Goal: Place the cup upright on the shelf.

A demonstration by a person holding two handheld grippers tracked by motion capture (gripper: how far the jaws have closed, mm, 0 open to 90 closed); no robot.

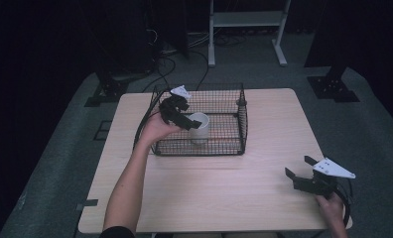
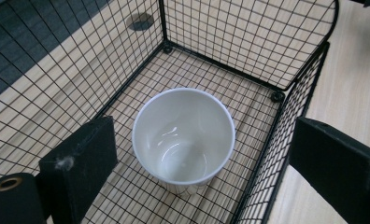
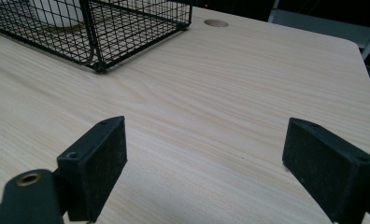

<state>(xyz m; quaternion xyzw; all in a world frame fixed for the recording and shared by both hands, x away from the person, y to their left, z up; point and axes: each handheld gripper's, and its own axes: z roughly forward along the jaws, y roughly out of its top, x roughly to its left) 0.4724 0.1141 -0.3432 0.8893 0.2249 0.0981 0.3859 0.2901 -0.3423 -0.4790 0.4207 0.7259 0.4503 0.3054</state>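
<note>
Standing upright on the floor of the wire basket, toward its near left part, the white cup sits mouth up and empty — a stable pose that leaves its rim free to be approached from above. The left tool hangs over it with its jaws spread wide; in the left gripper view the cup lies between the two black pads with clear wire floor showing on either side, so nothing is gripped. That spread looks chosen to clear the cup's rim, either for a descent onto it or as the stance of a fresh release; which of the two I cannot tell. The basket's walls hem the cup in, so top access seems the only clean route. Over by the near right corner of the wooden surface, the right tool rests low with jaws wide and empty — parked well apart, probably to keep out of the way.
</note>
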